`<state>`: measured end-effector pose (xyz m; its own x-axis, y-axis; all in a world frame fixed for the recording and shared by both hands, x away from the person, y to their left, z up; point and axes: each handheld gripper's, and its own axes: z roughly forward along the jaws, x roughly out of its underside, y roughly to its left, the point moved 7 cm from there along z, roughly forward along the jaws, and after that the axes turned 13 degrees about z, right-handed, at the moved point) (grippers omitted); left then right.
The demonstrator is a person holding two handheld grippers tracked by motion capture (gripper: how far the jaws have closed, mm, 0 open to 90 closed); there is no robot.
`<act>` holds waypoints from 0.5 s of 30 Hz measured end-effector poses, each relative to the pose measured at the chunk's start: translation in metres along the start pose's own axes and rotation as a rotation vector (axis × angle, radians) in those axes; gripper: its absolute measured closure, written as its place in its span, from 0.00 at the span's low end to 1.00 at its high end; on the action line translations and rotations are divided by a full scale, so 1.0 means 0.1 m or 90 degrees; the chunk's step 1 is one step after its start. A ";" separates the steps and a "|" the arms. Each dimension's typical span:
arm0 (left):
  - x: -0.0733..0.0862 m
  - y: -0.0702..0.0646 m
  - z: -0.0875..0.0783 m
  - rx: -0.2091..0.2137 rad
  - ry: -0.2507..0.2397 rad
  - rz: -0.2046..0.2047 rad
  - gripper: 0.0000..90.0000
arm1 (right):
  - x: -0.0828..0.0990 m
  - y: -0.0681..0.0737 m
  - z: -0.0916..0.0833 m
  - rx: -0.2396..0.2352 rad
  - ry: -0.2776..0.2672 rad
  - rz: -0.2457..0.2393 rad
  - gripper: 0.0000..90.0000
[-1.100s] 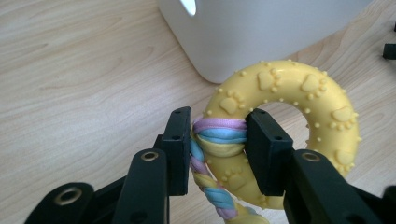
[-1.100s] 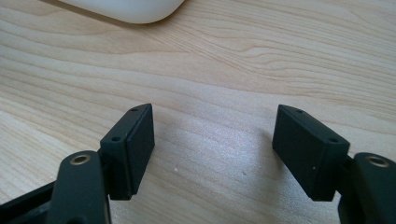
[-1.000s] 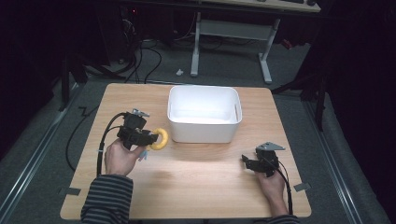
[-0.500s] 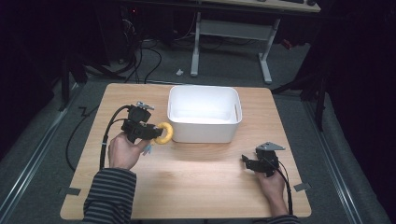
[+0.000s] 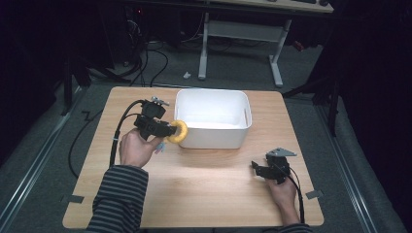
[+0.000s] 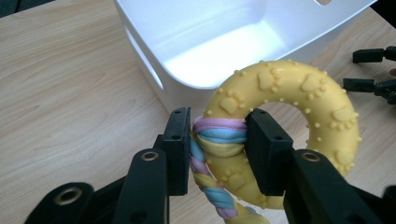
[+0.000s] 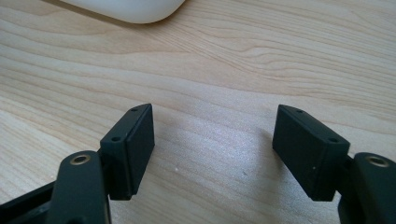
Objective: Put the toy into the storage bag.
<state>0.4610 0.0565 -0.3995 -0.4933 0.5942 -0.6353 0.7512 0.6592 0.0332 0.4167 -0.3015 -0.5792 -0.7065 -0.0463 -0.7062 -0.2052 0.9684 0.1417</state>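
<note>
Both left gripper (image 6: 218, 151) jaws clamp ring toy's (image 6: 285, 126) pastel rope (image 6: 219, 133); right gripper (image 7: 212, 151) open.

One yellow ring toy (image 6: 285, 112), one white bin (image 5: 212, 118), two claws: left claw (image 5: 167, 130), right claw (image 5: 256, 167).

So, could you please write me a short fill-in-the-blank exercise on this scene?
1. The left gripper is shut on a yellow ring toy with a braided ____.
2. The bin beside the toy is coloured ____.
3. The right gripper's jaws stand ____ over the table.

Missing words: rope; white; open
</note>
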 end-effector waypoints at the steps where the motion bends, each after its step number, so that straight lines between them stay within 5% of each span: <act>1: -0.02 0.00 0.01 0.001 -0.001 -0.001 0.70 | 0.00 0.00 0.00 0.000 0.000 0.000 0.33; 15: -0.28 -0.04 0.15 0.010 -0.001 0.016 0.70 | 0.00 0.00 0.00 0.000 0.000 0.000 0.33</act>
<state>0.4786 0.0299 -0.3934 -0.4733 0.6095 -0.6360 0.7702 0.6367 0.0369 0.4167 -0.3014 -0.5792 -0.7064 -0.0468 -0.7063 -0.2056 0.9683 0.1415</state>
